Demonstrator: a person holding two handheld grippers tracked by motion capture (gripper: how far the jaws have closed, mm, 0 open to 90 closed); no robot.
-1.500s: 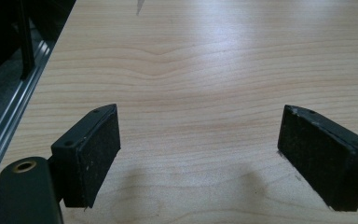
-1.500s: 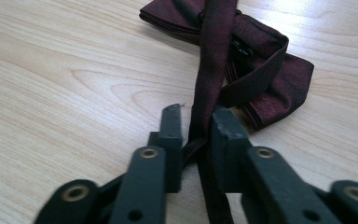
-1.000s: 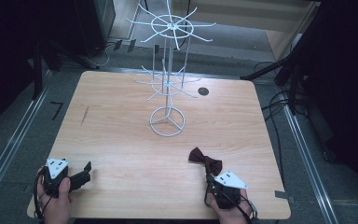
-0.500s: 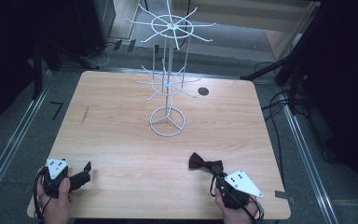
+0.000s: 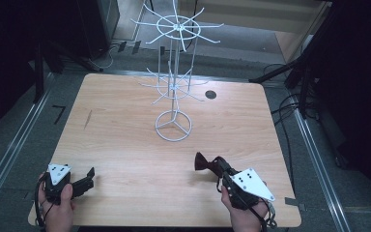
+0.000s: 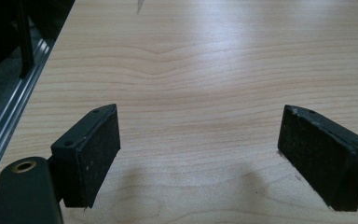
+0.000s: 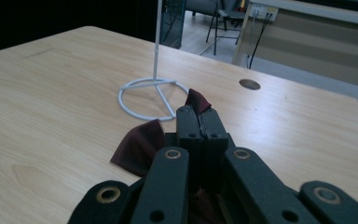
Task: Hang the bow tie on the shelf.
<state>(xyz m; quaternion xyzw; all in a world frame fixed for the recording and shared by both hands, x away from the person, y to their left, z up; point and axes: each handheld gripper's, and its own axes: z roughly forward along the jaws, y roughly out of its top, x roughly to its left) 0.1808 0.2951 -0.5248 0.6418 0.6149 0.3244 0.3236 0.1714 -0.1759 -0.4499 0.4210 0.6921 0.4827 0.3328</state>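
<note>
A dark red bow tie [image 5: 203, 162] lies low over the front right of the wooden table [image 5: 125, 130]. My right gripper [image 5: 218, 168] is shut on its middle. In the right gripper view the shut jaws [image 7: 198, 116] pinch the bow tie [image 7: 140, 144], one wing spreading to the left and the other poking up past the tips. A white wire display rack [image 5: 174, 126] stands at the table's centre, beyond the bow tie. My left gripper [image 5: 88, 178] rests at the front left corner, open, with bare wood between its pads [image 6: 98, 149].
The rack's ring base [image 7: 151, 91] sits just ahead of the right gripper's tips. A round cable hole [image 5: 210, 94] is at the back right of the table. Metal rails [image 5: 9, 150] run along both sides, and cables lie on the floor to the right.
My right gripper has turned, its grey plate swinging to the right, and the bow tie has shifted slightly left with it. The left gripper has not moved.
</note>
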